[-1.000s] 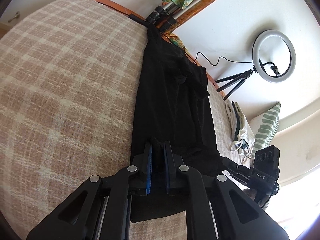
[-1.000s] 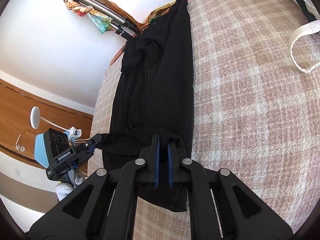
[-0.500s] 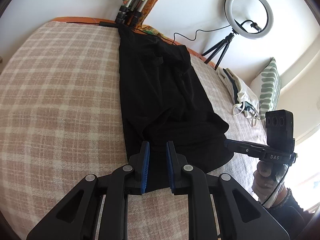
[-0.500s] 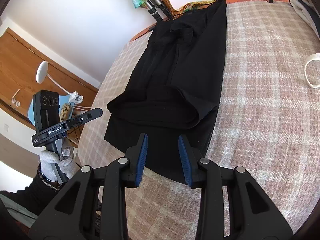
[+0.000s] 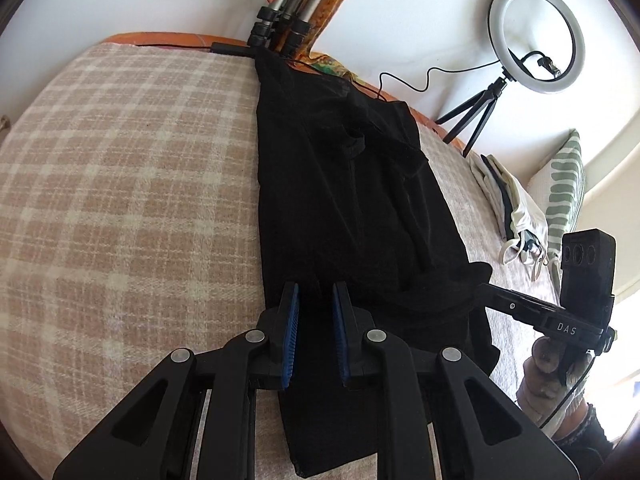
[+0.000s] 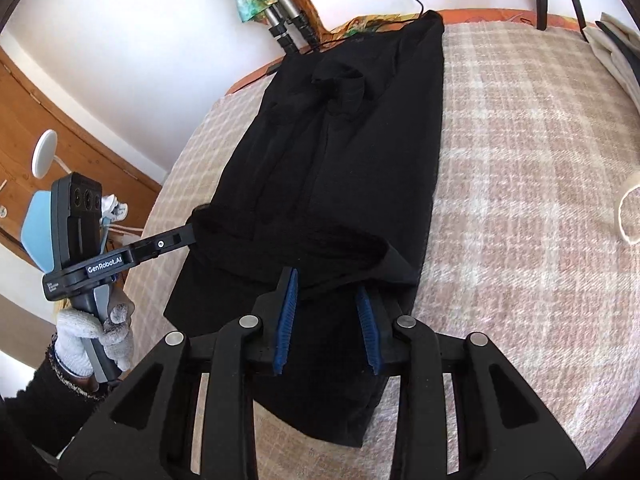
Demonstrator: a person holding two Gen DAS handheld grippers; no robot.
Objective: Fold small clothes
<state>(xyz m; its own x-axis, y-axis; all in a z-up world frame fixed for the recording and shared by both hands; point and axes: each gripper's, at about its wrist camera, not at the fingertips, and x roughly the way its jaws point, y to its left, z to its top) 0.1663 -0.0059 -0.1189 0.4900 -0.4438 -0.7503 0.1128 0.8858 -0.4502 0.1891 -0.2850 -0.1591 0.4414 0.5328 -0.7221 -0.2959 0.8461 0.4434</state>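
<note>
Two hand-held grippers hover over the near hem of a black garment [image 5: 344, 200] laid lengthwise on a plaid-covered bed [image 5: 132, 184], partway through a fold. Nearest the lens, the left gripper [image 5: 314, 320] has its jaws spread a little, with dark cloth lying between and beneath them but not visibly pinched. The right gripper [image 6: 326, 308] shows its jaws spread wider, straddling a raised lip of fabric without clamping it. Just beyond both tools, the bottom portion of the garment looks doubled back on itself, forming a rumpled band across its width; this appears to be the first hem-up fold, just set down and not yet smoothed.

The next move, by this reading, calls for either flattening that band or taking a fresh grip on its two corners to carry the fold further toward the far end, with both sides kept level so the edges line up.

The garment runs almost to the far edge of the bed, where tripod legs [image 5: 280, 20] and a cable lie close to its top. Open blanket spreads wide on the left; on the right there is a narrower strip before a pile of light clothes [image 5: 516, 208], a striped pillow [image 5: 564, 188] and a ring light [image 5: 536, 36].
</note>
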